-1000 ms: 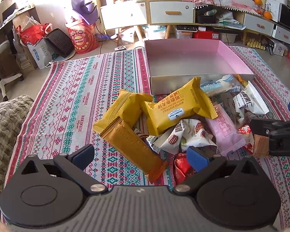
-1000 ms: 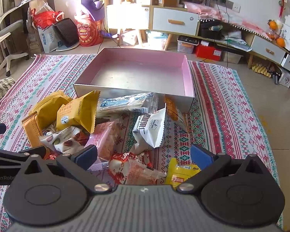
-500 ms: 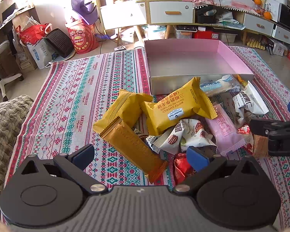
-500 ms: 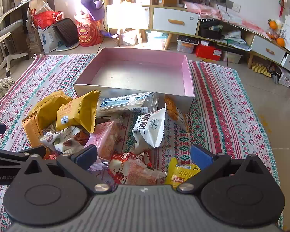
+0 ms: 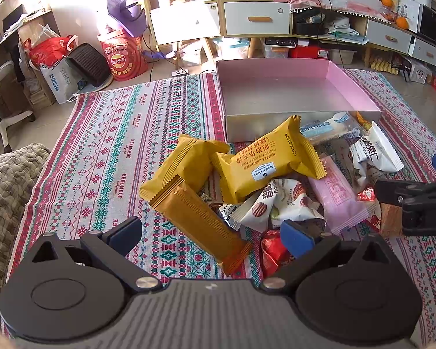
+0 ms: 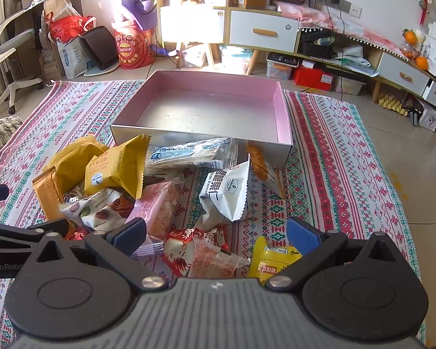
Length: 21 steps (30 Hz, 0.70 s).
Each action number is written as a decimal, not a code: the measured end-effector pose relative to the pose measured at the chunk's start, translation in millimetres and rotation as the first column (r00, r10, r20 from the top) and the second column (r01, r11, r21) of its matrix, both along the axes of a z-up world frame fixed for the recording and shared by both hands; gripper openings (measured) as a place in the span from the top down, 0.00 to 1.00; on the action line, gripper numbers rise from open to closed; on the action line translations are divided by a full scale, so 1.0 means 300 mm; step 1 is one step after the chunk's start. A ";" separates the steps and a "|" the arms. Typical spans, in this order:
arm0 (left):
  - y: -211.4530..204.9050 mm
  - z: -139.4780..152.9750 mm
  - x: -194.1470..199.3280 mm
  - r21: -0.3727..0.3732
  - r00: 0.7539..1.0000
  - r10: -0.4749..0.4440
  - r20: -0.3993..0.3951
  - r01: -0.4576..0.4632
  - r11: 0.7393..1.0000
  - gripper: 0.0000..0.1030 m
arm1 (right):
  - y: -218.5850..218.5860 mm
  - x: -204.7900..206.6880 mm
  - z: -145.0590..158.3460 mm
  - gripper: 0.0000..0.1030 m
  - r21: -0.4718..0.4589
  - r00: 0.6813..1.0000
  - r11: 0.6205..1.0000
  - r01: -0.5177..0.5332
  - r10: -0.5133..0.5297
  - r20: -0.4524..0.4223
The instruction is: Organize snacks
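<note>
Patterned red-and-teal cloth [image 5: 107, 151], woven with "HANDMADE", carries a snack pile in front of the pink box [image 6: 280, 110]. Left gripper [image 5: 210, 232] gapes wide and empty over the orange bar [image 5: 200, 221], nearer than the yellow "WAFFLE SANDWICH" Member's Mark packet [image 5: 264, 163]. Right gripper [image 6: 215, 234], equally wide and empty, hovers above the red-white packet [image 6: 186, 247], short of the white "Kernel" pouch [image 6: 226, 192] before the box.
</note>
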State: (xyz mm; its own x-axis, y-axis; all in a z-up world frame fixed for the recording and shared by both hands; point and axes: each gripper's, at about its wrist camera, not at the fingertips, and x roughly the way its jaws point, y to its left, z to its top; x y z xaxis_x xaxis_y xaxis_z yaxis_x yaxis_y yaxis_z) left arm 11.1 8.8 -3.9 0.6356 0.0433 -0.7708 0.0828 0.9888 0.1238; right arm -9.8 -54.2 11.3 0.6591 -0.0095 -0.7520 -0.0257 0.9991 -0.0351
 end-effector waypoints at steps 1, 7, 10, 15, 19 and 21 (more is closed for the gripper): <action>-0.001 0.000 0.000 0.002 1.000 0.000 0.000 0.000 1.000 0.00 | 0.000 0.000 0.000 0.00 0.000 1.000 1.000 0.000 0.000 0.000; -0.005 0.000 0.000 0.004 1.000 -0.002 -0.002 0.002 1.000 0.00 | 0.000 -0.001 -0.001 0.00 -0.001 1.000 1.000 0.000 0.000 -0.001; -0.005 0.000 0.001 0.004 1.000 -0.002 -0.003 0.002 1.000 0.00 | 0.000 0.000 -0.001 0.00 0.000 1.000 1.000 0.000 0.000 -0.001; -0.005 0.000 0.000 0.004 1.000 -0.003 -0.003 0.003 1.000 0.00 | 0.000 0.000 0.000 0.00 -0.001 1.000 1.000 0.001 -0.001 0.000; -0.004 0.000 0.002 0.001 1.000 -0.008 -0.007 0.008 1.000 0.00 | -0.007 -0.002 -0.004 0.00 0.000 1.000 1.000 0.005 -0.005 -0.001; -0.002 0.000 0.004 0.000 1.000 -0.010 -0.010 0.010 1.000 0.00 | -0.009 -0.001 -0.006 0.00 -0.001 1.000 1.000 0.008 -0.008 -0.003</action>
